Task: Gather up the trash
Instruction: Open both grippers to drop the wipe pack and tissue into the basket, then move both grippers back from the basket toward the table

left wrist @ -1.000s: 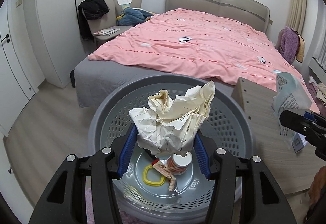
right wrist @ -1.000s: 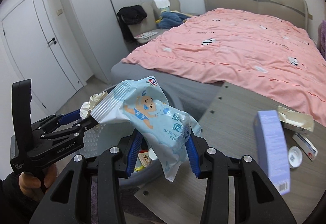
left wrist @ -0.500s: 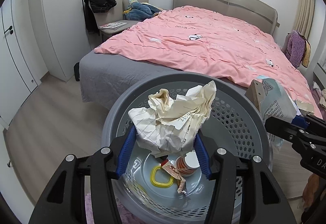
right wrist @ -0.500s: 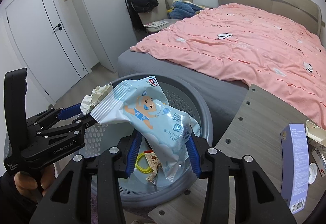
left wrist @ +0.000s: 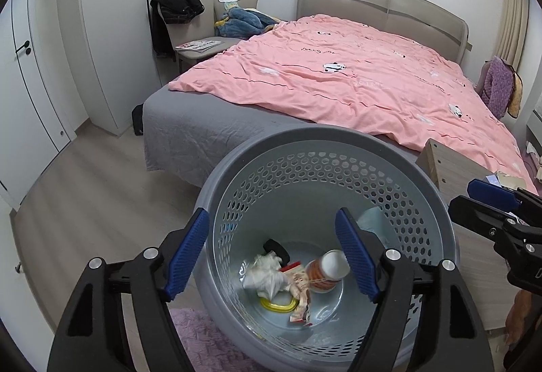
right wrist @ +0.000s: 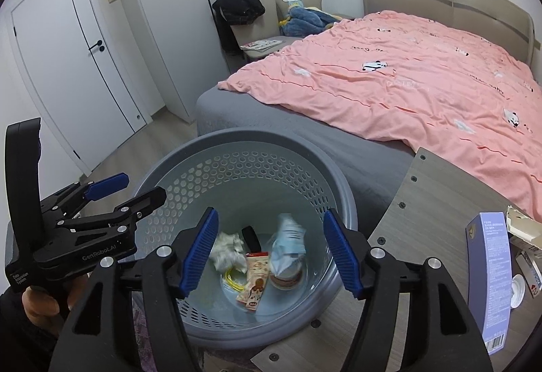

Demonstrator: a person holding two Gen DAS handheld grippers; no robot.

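A grey perforated basket stands on the floor below both grippers. The crumpled paper ball lies in its bottom. The blue baby-wipes packet is inside the basket, blurred, above a small cup; in the left wrist view only its edge shows. A yellow ring and a snack wrapper also lie there. My left gripper is open and empty over the basket. My right gripper is open and empty over it too.
A wooden table stands right of the basket, with a purple box and small items on it. A bed with a pink cover is behind. A purple rug lies under the basket.
Both grippers opened over the basket. The paper ball dropped from the left one to the basket bottom, and the wipes packet dropped from the right one into the basket.
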